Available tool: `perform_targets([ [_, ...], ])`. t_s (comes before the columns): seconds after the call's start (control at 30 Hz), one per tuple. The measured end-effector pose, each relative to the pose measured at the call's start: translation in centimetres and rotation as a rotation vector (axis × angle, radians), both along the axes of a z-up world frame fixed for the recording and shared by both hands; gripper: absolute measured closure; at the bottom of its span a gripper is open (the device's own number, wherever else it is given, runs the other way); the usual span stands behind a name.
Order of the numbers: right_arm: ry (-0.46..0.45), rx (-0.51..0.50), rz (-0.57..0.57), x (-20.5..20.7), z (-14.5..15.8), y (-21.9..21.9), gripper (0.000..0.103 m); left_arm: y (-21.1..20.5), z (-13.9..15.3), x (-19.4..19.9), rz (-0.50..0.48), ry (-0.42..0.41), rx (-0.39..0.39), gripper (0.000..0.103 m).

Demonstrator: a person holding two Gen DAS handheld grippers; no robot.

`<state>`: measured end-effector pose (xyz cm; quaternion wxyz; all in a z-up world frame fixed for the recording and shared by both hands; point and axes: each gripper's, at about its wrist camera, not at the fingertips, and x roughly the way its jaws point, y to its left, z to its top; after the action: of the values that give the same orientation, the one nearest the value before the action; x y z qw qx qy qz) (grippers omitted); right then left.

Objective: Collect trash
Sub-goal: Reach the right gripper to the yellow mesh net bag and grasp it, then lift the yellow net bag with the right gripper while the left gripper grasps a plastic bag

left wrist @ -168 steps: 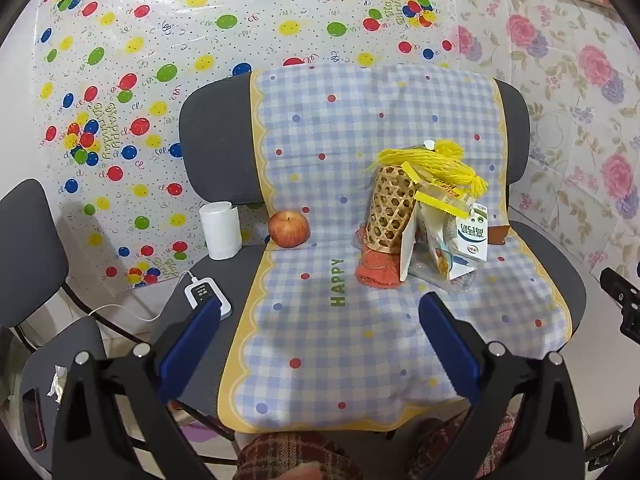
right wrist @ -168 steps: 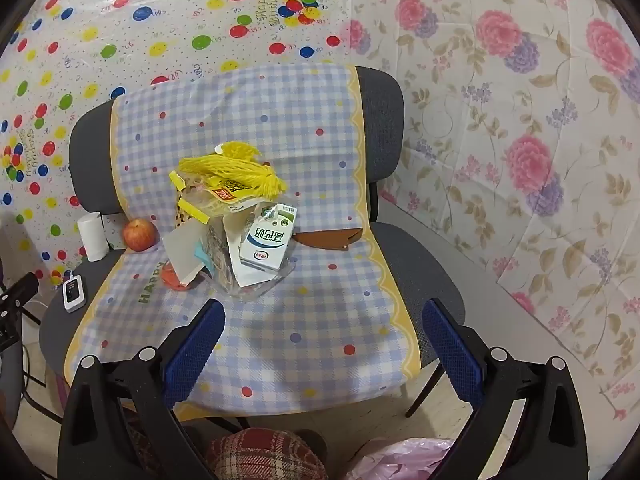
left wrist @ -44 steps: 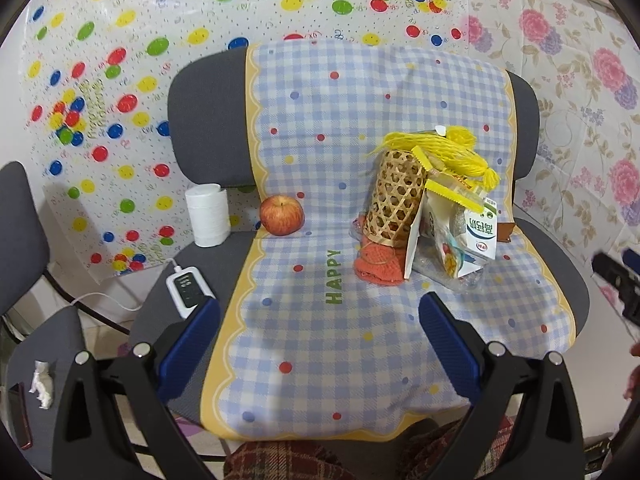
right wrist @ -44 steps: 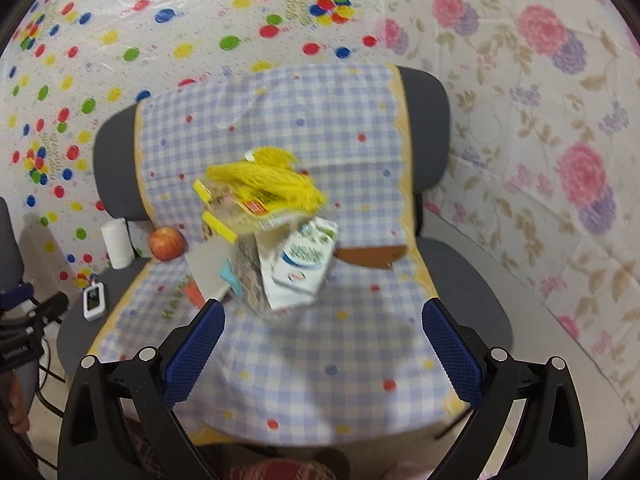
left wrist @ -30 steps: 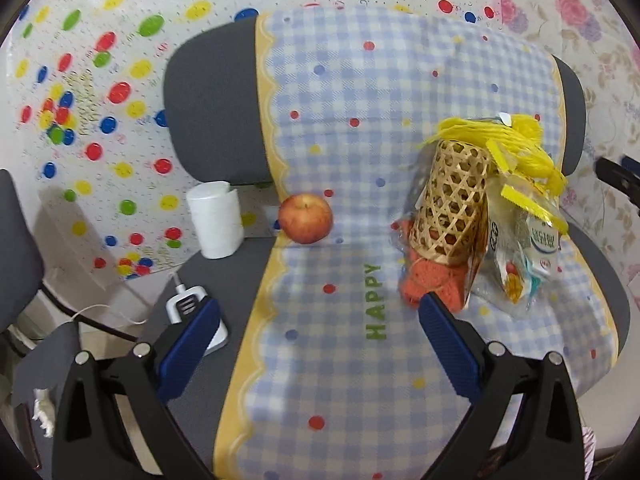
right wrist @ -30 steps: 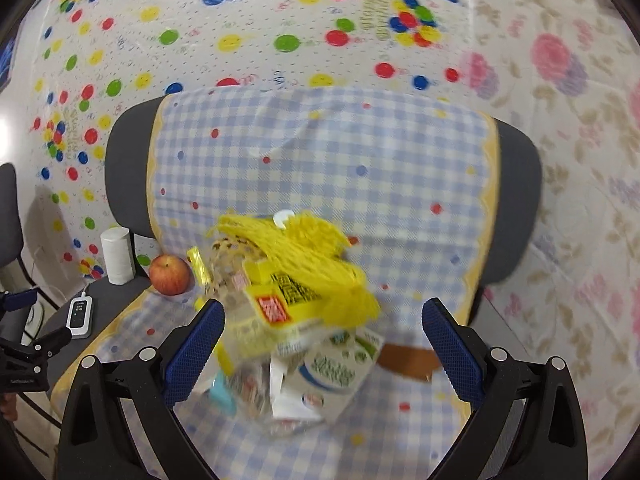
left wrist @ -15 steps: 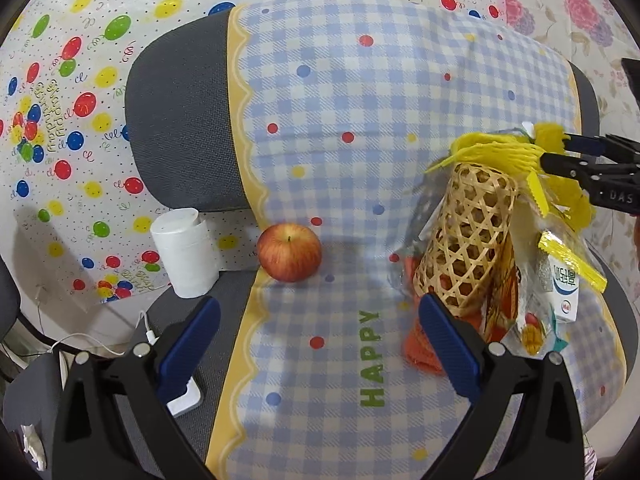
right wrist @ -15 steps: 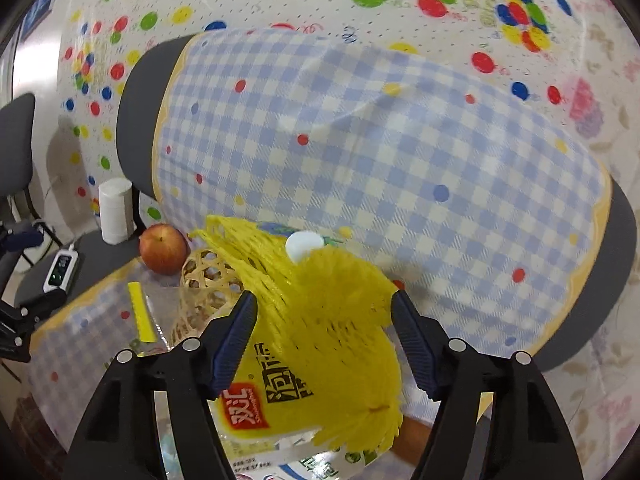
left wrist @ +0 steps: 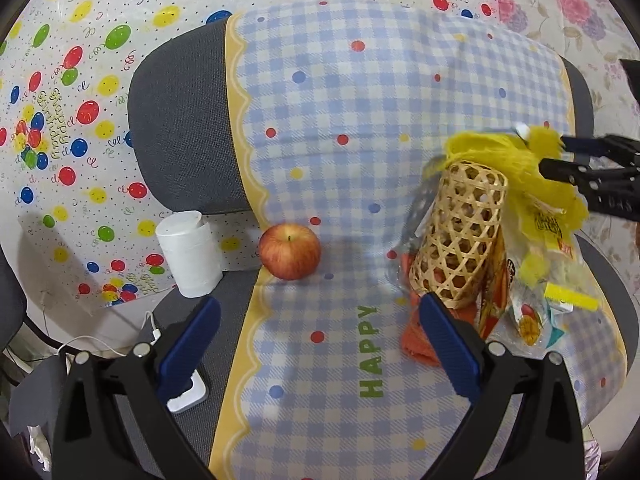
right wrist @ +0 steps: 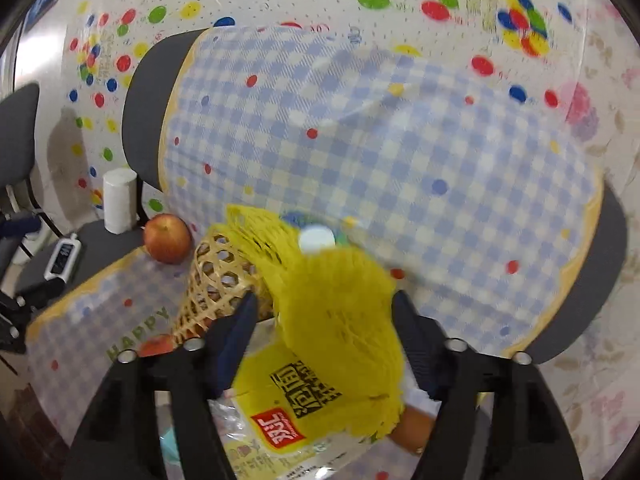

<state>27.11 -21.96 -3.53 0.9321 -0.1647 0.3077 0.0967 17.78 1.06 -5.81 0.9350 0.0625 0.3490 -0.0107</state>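
Note:
A heap of trash stands on the checked cloth point(left wrist: 360, 208) of a grey chair: a yellow foam net point(right wrist: 336, 312) on top, a woven bamboo sleeve point(left wrist: 460, 236), a yellow snack wrapper point(right wrist: 296, 408), clear plastic packets point(left wrist: 528, 312) and orange pieces point(left wrist: 416, 340). My right gripper point(right wrist: 324, 316) has its blue pads on either side of the yellow net, jaws half closed around it; it also shows in the left wrist view point(left wrist: 568, 156). My left gripper point(left wrist: 316, 332) is open and empty, low over the seat, left of the heap.
A red apple point(left wrist: 290, 252) lies at the seat's back. A white roll point(left wrist: 188, 252) and a white device with a cable point(left wrist: 188, 392) sit on the bare seat at left. Balloon-print sheet and floral wallpaper lie behind. Another grey chair point(right wrist: 16, 136) stands at left.
My right gripper has pushed in onto the yellow net and narrowed its jaws around it. My left gripper has moved closer to the seat, toward the apple and heap.

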Motion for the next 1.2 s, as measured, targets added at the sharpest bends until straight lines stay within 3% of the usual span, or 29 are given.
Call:
perform_targets([
  [0.23,0.003,-0.085,0.000,1.3,-1.3,0.2,0.017,-0.1,-0.2,1.0,0.000,-0.011,-0.013,0.006],
  [0.37,-0.021,-0.124,-0.009,3.1,-2.4,0.5,0.016,-0.2,-1.1,2.2,0.005,-0.001,0.004,0.006],
  [0.4,-0.020,-0.111,-0.005,3.4,-2.6,0.5,0.021,-0.2,-1.2,2.6,0.010,0.002,0.006,0.006],
  [0.43,-0.018,-0.099,-0.006,3.4,-2.8,0.4,0.043,-0.2,-1.3,2.7,0.009,0.004,0.006,0.006],
  [0.5,-0.018,-0.037,-0.022,3.4,-2.7,-0.3,0.066,-0.4,-1.3,2.6,-0.003,0.003,0.006,0.006],
  [0.57,-0.058,0.029,-0.052,2.7,-1.6,-1.1,0.071,-0.9,-0.9,2.2,-0.025,-0.003,0.005,0.006],
  [0.73,-0.258,0.226,-0.213,-2.7,4.1,-5.4,0.072,-4.0,1.1,0.1,-0.132,-0.049,-0.016,0.006],
  [0.87,-0.276,0.310,-0.316,-8.8,6.4,-8.1,0.072,-8.1,1.9,-2.2,-0.229,-0.087,-0.012,0.007],
  [1.0,-0.254,0.351,-0.396,-14.9,5.4,-10.4,0.072,-12.7,0.2,-4.1,-0.346,-0.051,-0.014,0.026],
  [1.2,-0.176,0.366,-0.472,-20.8,2.4,-12.4,0.072,-18.4,-2.3,-6.7,-0.474,-0.080,0.051,0.028],
])
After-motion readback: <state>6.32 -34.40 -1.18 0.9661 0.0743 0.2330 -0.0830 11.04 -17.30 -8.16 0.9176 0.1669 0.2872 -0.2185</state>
